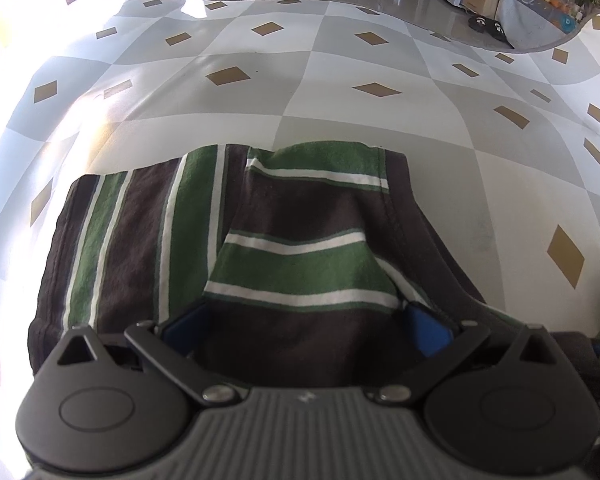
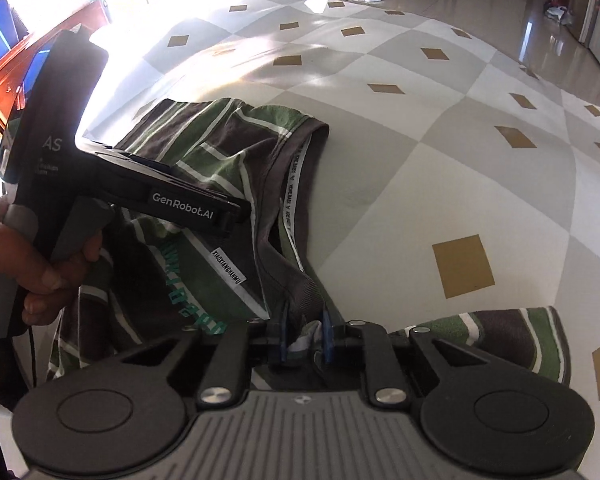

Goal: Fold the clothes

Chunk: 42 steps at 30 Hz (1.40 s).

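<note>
Sunlight falls hard on the far left part of the bench (image 1: 340, 80), which is covered with a grey and white checked cloth with brown diamonds. On the near part of this bench lies the striped shirt (image 1: 140, 232), brown and green with thin white lines, partly folded over itself.

Left of the shirt's collar, in the right wrist view, a hand (image 2: 16, 264) holds the grip of the left hand-held gripper (image 2: 236, 216), which reaches over the shirt body. In the left wrist view, this left hand-held gripper (image 1: 304, 320) has its blue fingers (image 1: 428, 332) wide apart, and a fold of shirt cloth lies between and over them; I cannot tell if the fingers press the cloth.

The collar (image 2: 296, 200), with a printed band inside and a white label (image 2: 228, 264) beside it, is right of that gripper. Just at the near end of the collar, the right hand-held gripper (image 2: 306, 336) has its blue fingers almost closed, pinching a small bunch of the shirt cloth. Right of the collar, one sleeve (image 2: 500, 340) lies flat on the bench near the right gripper's body.
</note>
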Available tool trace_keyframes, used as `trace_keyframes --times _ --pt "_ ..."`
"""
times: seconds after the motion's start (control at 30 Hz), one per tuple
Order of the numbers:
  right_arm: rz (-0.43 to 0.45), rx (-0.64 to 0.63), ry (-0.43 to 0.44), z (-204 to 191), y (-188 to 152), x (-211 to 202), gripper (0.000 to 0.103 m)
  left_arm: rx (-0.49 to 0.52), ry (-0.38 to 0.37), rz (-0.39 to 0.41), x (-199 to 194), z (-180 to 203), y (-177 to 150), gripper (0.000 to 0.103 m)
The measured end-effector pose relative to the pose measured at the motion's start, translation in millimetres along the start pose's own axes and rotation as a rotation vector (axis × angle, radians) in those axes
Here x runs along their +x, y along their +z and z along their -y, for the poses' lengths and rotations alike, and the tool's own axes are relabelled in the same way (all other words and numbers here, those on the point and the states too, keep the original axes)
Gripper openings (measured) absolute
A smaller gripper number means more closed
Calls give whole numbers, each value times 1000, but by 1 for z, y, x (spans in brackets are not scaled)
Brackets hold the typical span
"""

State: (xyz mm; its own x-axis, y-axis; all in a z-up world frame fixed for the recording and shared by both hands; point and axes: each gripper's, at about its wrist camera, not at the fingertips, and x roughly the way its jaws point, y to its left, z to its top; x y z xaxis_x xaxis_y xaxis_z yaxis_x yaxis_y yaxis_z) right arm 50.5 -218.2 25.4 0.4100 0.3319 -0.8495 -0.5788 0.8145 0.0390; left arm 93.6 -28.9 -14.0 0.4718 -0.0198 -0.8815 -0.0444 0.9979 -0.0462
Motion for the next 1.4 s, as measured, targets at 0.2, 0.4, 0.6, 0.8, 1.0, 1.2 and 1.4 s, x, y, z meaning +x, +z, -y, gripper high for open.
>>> trace_keyframes --times 0.2,0.4,0.6,0.8,1.0,1.2,1.4 --pt "174 -70 -286 7 21 -16 13 -112 27 23 -5 -20 12 103" --pt "223 -56 -312 4 38 -7 29 -140 90 17 -1 -30 17 103" --pt "108 41 -306 18 39 8 37 -163 116 -7 5 -38 16 103" --pt "165 174 -242 40 41 -3 39 -176 138 -20 9 -43 16 103" --pt "159 291 -256 68 36 -9 41 -177 130 -6 9 -43 21 103" --pt "188 381 -237 90 22 -19 43 -157 134 35 9 -34 29 103" --pt "172 462 -320 114 11 -31 46 -114 143 64 11 -23 35 103"
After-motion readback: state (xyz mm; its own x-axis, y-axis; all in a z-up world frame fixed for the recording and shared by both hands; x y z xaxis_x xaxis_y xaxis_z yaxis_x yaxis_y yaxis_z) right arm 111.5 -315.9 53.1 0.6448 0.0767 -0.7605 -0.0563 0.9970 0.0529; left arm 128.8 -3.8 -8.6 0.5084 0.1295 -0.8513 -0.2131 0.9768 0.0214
